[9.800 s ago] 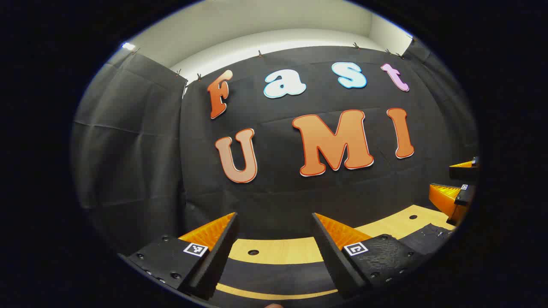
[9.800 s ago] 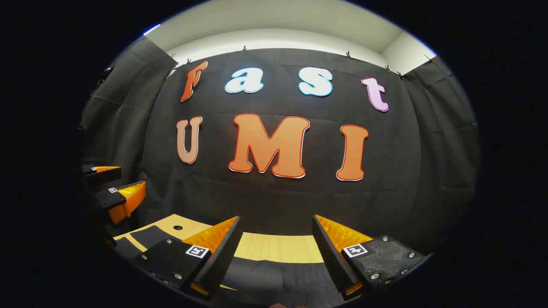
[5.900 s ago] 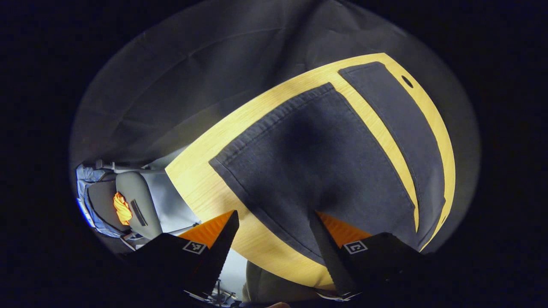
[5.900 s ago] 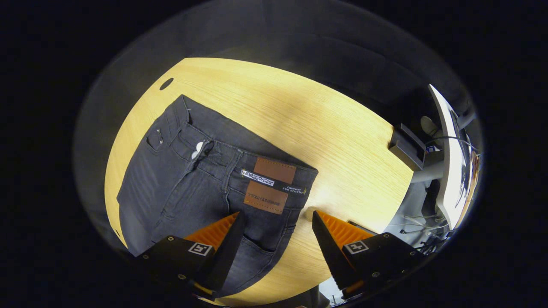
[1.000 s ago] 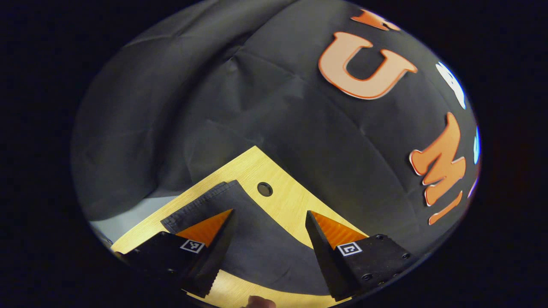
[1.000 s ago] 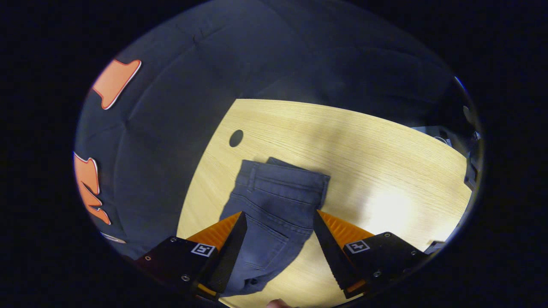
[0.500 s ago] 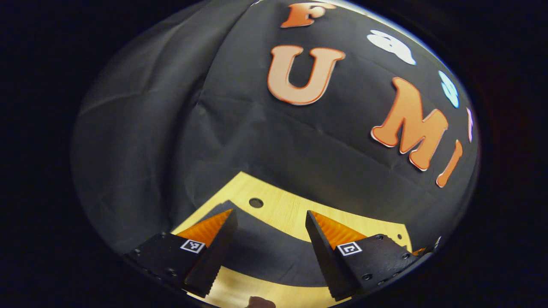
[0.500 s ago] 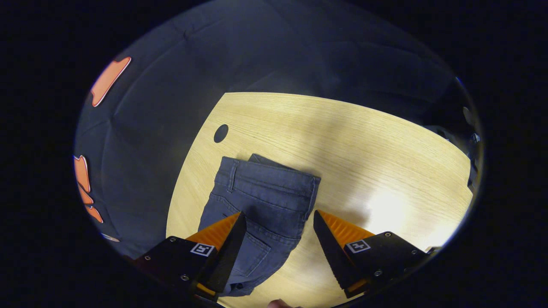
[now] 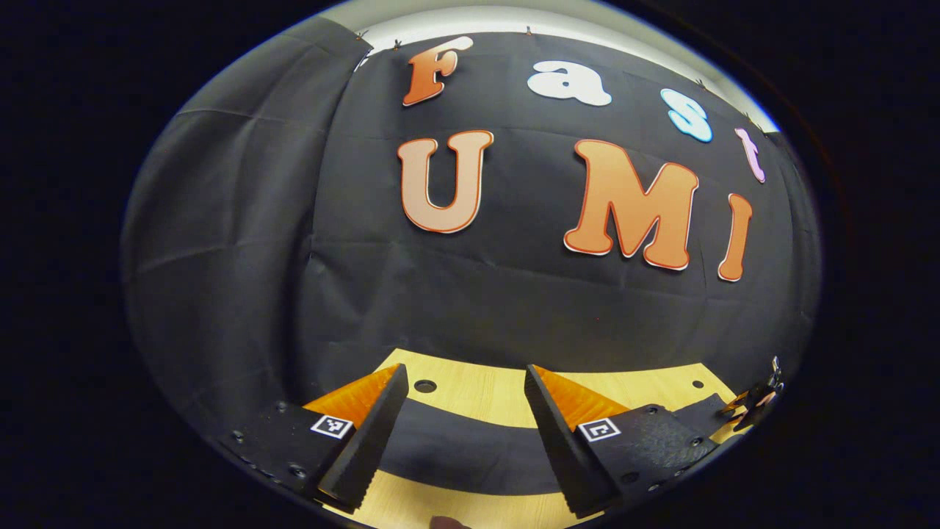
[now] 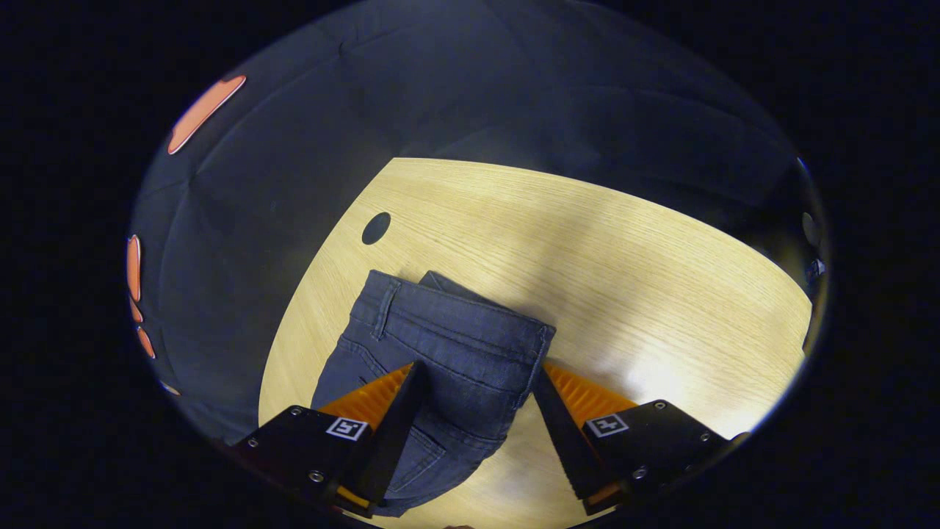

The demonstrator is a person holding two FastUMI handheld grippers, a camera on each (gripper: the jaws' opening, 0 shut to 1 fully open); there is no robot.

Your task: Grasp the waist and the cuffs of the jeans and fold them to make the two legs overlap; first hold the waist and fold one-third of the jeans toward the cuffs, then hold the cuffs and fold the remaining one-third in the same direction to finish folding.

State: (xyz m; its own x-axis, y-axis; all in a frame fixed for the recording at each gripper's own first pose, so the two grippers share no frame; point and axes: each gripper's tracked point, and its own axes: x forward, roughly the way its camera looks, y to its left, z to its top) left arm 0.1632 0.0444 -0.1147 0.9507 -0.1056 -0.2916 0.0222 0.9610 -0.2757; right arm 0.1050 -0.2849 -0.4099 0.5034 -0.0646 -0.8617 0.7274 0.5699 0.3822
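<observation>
Surface: wooden table [image 10: 602, 250] against the booth's black wall.
Right gripper [image 10: 474, 400]: jaws apart, over the jeans [image 10: 440, 345] waist, likely lining up a grasp.
Left gripper [image 9: 463, 411]: jaws apart, level above the leg.
Jeans: flat on the table, legs apparently already overlapped.

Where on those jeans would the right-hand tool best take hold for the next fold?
Probably the waistband, the thick seamed edge of the jeans lying flat on the table. The right gripper hangs open above it, so coming down from above with one of its fingers slipped under the near corner seems best.
</observation>
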